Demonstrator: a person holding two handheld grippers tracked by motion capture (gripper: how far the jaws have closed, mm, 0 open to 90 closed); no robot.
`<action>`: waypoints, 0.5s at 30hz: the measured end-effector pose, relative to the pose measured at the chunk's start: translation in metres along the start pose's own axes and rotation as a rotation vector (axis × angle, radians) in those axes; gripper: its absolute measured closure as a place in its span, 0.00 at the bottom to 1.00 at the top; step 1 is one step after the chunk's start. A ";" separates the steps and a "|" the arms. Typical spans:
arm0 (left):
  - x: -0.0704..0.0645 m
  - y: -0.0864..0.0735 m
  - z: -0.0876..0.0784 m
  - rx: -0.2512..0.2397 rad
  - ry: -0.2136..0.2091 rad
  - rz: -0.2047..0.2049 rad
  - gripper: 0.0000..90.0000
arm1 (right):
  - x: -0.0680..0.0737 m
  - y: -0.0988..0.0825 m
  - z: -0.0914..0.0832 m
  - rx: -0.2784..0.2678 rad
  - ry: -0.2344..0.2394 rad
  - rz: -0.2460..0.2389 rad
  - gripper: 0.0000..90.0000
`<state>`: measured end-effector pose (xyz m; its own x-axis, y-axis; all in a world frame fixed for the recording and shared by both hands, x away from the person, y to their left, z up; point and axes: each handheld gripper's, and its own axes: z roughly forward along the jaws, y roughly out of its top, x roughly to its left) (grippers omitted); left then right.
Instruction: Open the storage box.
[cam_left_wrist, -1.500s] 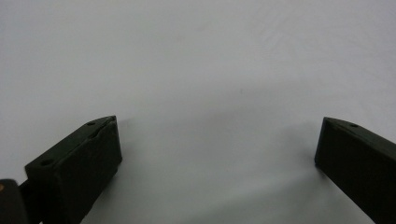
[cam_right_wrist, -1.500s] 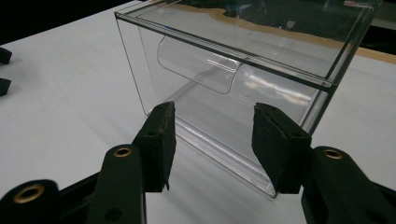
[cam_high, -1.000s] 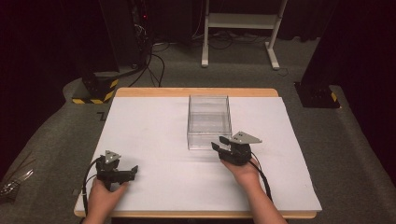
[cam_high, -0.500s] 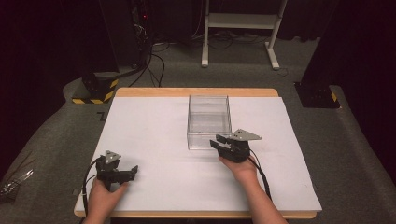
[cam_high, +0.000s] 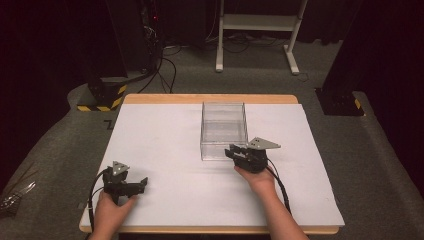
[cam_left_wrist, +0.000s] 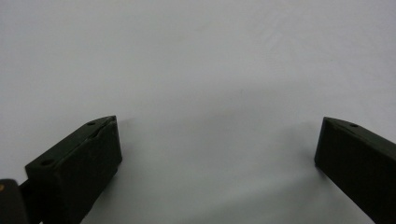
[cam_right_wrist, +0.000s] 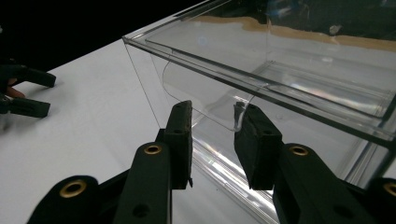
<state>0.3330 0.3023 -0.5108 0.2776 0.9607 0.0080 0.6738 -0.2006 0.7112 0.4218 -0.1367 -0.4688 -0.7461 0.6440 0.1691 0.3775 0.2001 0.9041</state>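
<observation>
Right claw (cam_right_wrist: 212, 135) closing astride clear box's (cam_high: 223, 131) front wall — contact unclear.

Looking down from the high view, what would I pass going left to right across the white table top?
Left gripper → clear plastic box → right gripper, at the box's near right corner, on the white table top.

The left hand-held gripper (cam_left_wrist: 217, 154) looks down on the white counter (cam_left_wrist: 196, 60). Its two black jaws stand wide apart. Bare white surface lies between them, nothing gripped.
</observation>
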 end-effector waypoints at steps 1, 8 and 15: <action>0.000 0.000 0.000 -0.001 0.001 0.001 0.01 | -0.001 0.000 0.000 -0.004 0.001 -0.002 0.78; 0.000 0.000 0.000 -0.001 0.001 0.001 0.01 | -0.006 -0.002 -0.002 -0.013 0.032 -0.004 0.84; 0.000 0.000 0.000 -0.001 0.000 0.000 0.01 | -0.009 -0.003 -0.004 -0.018 0.050 -0.011 0.87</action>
<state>0.3329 0.3022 -0.5109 0.2776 0.9606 0.0085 0.6732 -0.2008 0.7117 0.4250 -0.1462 -0.4715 -0.7770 0.6037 0.1780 0.3592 0.1931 0.9130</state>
